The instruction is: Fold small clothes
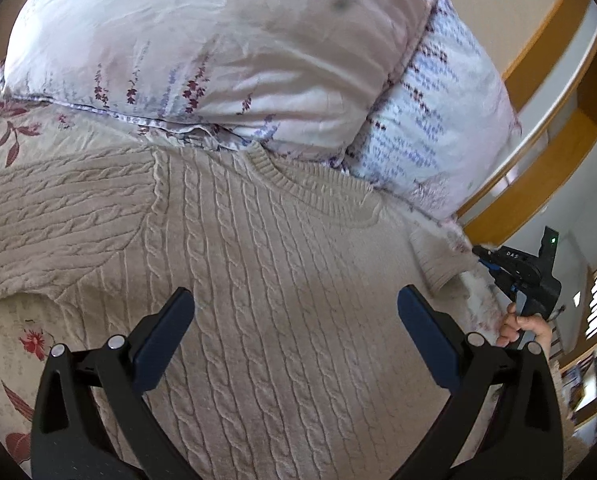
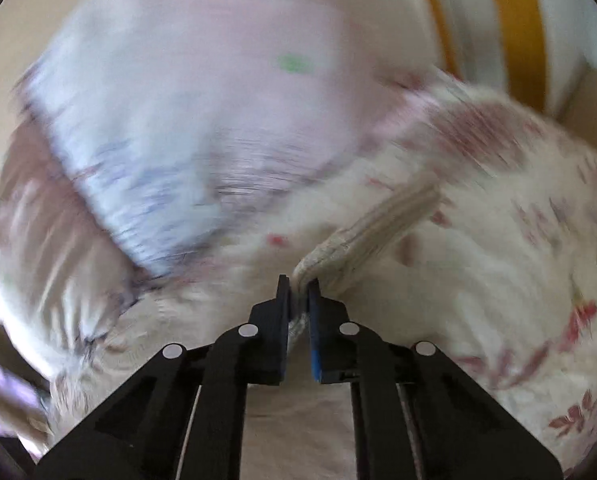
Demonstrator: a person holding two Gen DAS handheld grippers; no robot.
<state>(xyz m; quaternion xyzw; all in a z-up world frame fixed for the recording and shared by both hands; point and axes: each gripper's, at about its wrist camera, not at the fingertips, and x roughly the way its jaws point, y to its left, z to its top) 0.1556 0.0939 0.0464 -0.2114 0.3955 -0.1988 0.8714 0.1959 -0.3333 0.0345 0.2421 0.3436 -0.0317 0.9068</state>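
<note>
Beige cable-knit sweater lies flat on bed (crew neck at pillows). Left tongs apart; right tongs clamped on its cuff.

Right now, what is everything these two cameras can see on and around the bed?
sweater: one, beige cable knit, laid flat on the bed below the pillows.
sleeve cuff: one, beige ribbed, pinched in the right tool.
pillows: two, pale pink and lavender floral, at the bed's head.
bedspread: one, cream with red flowers, under the sweater.
headboard shelf: one, white and yellow wood, far right.
left tool: open, above the sweater.
right tool: shut on the cuff.
hand: one, holding the right tool's handle.
</note>
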